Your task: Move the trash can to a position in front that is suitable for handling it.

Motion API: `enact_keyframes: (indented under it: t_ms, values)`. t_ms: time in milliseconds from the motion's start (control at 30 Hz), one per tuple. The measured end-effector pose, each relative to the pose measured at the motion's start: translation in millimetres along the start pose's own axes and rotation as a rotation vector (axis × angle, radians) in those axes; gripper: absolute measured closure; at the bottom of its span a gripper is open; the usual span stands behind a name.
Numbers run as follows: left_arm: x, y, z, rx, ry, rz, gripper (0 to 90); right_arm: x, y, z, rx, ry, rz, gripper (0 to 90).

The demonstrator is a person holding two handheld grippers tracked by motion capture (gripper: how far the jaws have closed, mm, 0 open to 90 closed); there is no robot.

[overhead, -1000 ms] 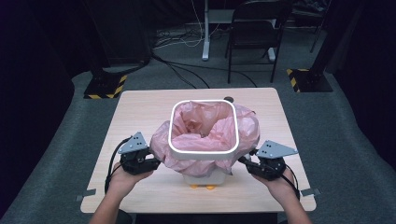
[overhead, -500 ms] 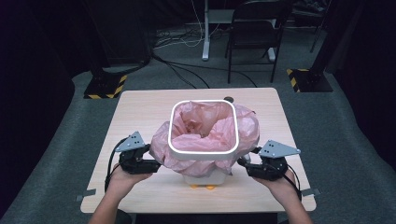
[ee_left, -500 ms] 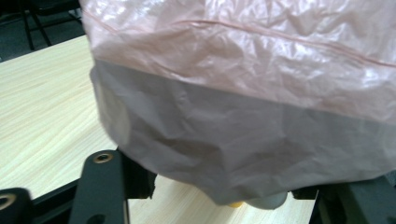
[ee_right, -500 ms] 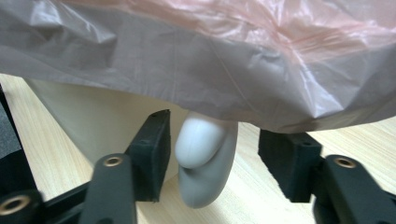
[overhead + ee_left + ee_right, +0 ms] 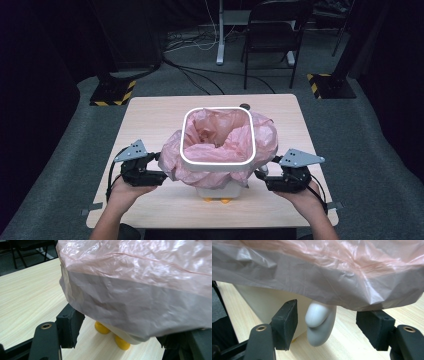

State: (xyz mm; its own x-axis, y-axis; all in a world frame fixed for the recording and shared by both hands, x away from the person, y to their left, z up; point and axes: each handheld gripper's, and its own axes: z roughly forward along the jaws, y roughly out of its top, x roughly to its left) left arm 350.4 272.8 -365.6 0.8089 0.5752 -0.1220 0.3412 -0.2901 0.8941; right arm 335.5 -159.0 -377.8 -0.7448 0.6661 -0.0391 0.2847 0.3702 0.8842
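Both the left gripper (image 5: pixel 161 171) and right gripper (image 5: pixel 262 176) are spreading their jaws, having just released the crinkled pink plastic bag (image 5: pixel 222 145), now lying draped over the small white bin (image 5: pixel 218 191) mid-table, lining apparently done.

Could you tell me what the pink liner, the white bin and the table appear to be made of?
Pink liner: thin, translucent plastic film, glossy, judging by its fine crinkles and highlights. White bin: probably moulded plastic, smooth and matte; its rim looks brighter white. Table: pale wood-grain surface, possibly laminate, with a low sheen.
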Motion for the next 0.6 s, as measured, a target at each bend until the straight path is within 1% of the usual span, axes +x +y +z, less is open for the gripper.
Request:
enact_keyframes:
  t_ms: [67, 167, 233, 467, 600]
  values:
    - [0.1, 0.9, -3.9, -0.004, 0.002, 0.0, 31.5, -0.9, 2.4, -4.5, -0.002, 0.015, 0.0, 32.3]
    - [1.7, 1.6, -9.3, -0.012, 0.004, -0.005, 31.4, -2.2, 3.7, -7.8, -0.006, 0.024, 0.004, 32.2]
    - [2.6, 1.7, -12.0, -0.014, 0.002, -0.007, 31.1, -3.9, 5.0, -12.8, -0.01, 0.035, 0.015, 32.5]
    - [4.0, 1.9, -19.4, -0.016, 0.0, 0.003, 30.9, -7.7, 6.2, -21.0, -0.011, 0.042, 0.024, 33.1]
    - [6.3, 1.7, -24.1, -0.022, 0.019, -0.001, 30.9, -10.1, 6.1, -26.6, -0.013, 0.042, 0.027, 33.6]
